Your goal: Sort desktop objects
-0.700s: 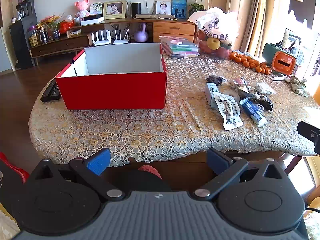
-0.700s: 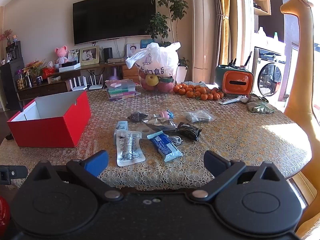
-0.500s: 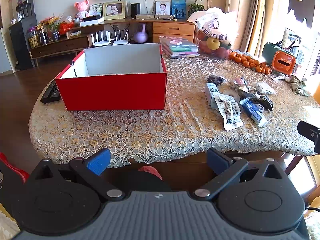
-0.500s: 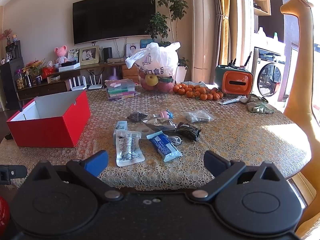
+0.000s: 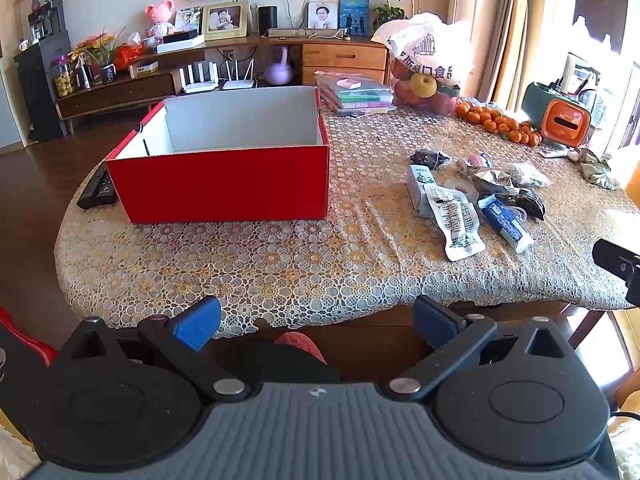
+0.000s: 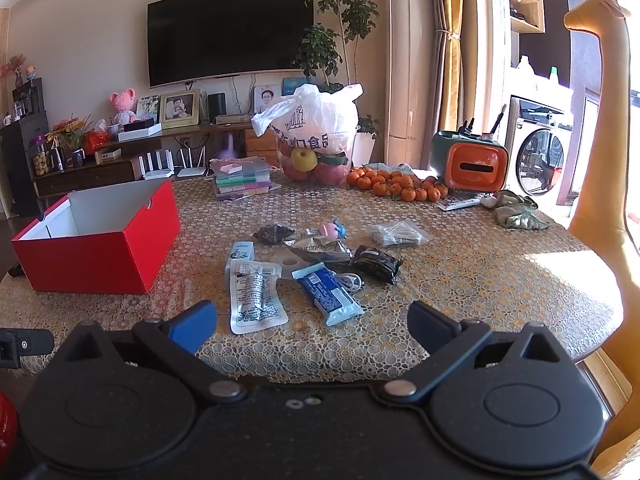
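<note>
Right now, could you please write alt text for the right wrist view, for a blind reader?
The open right gripper hovers at the near edge of a lace-covered table, facing scattered small packets. A red box stands to their left, open and apparently empty.

The box (image 5: 224, 168) sits on the table (image 5: 280, 264). Right of the box lies a cluster of packets (image 6: 312, 272). Behind and right of the box: books (image 6: 240, 182), then a bag (image 6: 316, 136), then oranges (image 6: 396, 186).

Home living room, wall television (image 6: 230, 28), framed photos (image 6: 180, 108) on sideboard, lace-covered dining table (image 6: 480, 280), washing machine (image 6: 540, 160)
</note>
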